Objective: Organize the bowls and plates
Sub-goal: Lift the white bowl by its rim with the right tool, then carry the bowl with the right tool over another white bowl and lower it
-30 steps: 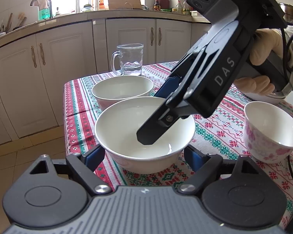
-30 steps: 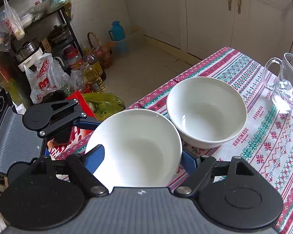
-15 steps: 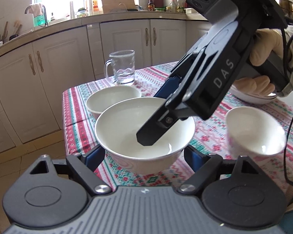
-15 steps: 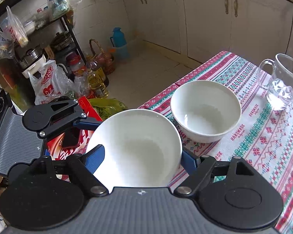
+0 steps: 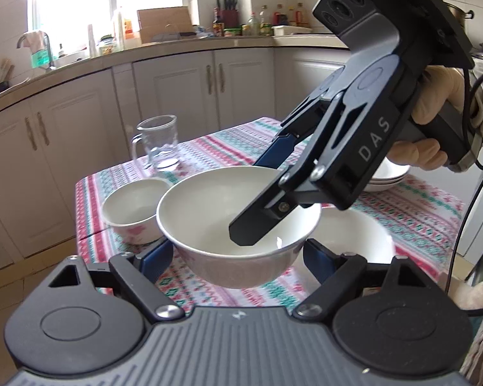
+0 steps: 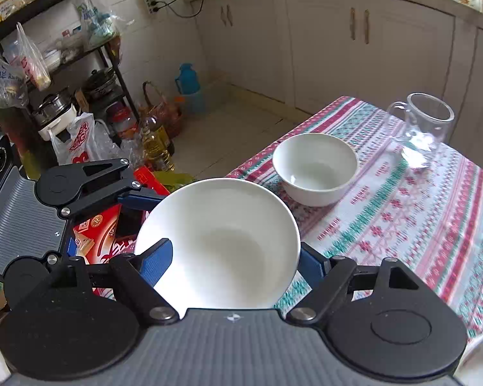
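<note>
Both claws, left claw [image 5: 238, 254] and right claw [image 6: 232, 260], clamp one white bowl [image 5: 238, 225] above the worktop [image 6: 418, 225]; two bowls remain unstacked, I reckon.

1. A clear glass mug [image 5: 157, 143] is standing on the patterned tablecloth [image 6: 434, 212].
2. White cabinets [image 5: 183, 96] are running under a cluttered counter [image 5: 177, 48].
3. A knife block [image 5: 230, 9] is sitting beside bottles on it.
4. A blue jug [image 6: 187, 78] and an oil bottle [image 6: 156, 141] are standing on the floor.
5. Plastic bags [image 6: 22, 64] are hanging from a dark shelf rack [image 6: 80, 58].
</note>
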